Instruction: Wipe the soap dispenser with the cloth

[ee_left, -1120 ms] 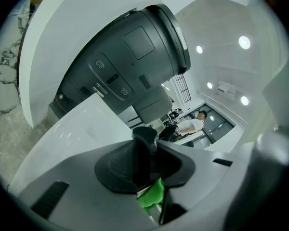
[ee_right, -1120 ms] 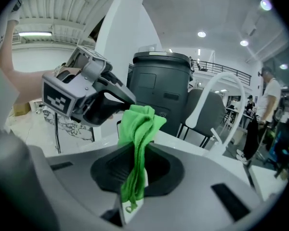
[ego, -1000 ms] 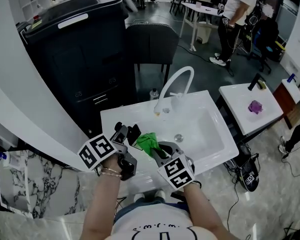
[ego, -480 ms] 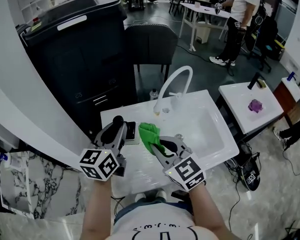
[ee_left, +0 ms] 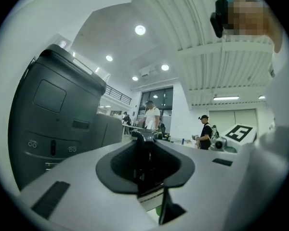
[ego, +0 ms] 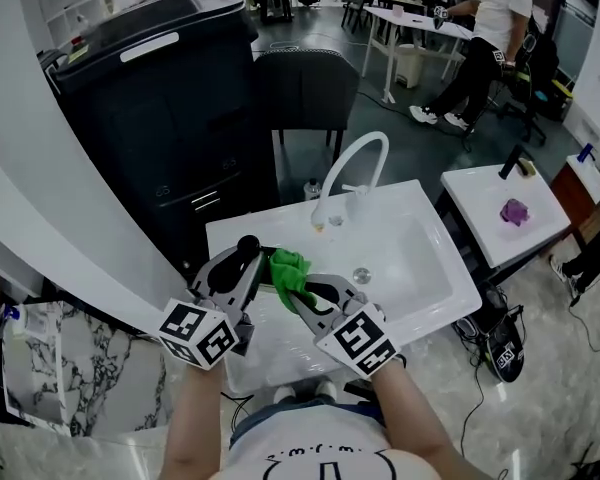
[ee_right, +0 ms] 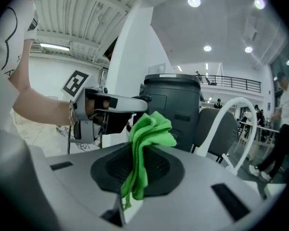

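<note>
Above the white sink point(ego: 425, 273), the left claw point(ego: 242, 265) is clamped on the dark soap dispenser point(ee_left: 145, 153) and the right claw point(ee_right: 137, 163) pinches the green cloth point(ee_right: 150, 128) just beside it, so the wiping itself seems hardly begun.

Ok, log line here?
left gripper: shut on black soap dispenser | right gripper: shut on green cloth | both above white sink

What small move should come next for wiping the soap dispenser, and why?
Probably ease the right claw toward the left claw until the cloth presses the soap dispenser. The cloth is pinched in the right claw, the dispenser is clamped in the left, and they sit side by side.
</note>
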Motion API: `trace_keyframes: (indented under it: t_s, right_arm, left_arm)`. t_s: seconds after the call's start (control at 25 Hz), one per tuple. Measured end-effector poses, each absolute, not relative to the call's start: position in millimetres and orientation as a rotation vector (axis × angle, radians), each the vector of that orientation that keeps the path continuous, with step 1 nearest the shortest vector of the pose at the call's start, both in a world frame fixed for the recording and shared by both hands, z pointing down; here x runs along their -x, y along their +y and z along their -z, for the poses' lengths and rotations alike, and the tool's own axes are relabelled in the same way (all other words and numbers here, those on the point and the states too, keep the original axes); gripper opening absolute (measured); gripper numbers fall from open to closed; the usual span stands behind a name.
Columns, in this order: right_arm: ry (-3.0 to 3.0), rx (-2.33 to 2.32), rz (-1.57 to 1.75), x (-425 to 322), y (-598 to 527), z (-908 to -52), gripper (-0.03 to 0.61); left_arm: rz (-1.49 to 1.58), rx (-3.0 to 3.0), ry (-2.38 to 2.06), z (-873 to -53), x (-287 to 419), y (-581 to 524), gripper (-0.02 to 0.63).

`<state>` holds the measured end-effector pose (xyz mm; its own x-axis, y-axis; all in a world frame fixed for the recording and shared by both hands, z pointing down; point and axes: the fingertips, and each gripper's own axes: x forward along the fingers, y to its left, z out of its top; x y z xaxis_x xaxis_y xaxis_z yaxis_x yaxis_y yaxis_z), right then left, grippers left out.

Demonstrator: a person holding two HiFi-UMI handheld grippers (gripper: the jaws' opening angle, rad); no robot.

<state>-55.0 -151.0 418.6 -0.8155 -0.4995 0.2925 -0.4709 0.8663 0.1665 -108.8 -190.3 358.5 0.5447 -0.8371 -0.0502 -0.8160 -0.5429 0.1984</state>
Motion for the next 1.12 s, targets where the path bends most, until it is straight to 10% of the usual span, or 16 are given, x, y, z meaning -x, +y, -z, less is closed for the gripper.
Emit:
trace_keyframes:
  t_s: [1.12]
  right_arm:
    - [-2.813,-0.891,-0.263,39.1,-175.9,-410.1,0.048]
  left_arm:
    - [0.139,-2.858,-1.310,-344.2,93.2,-167.2,0.092]
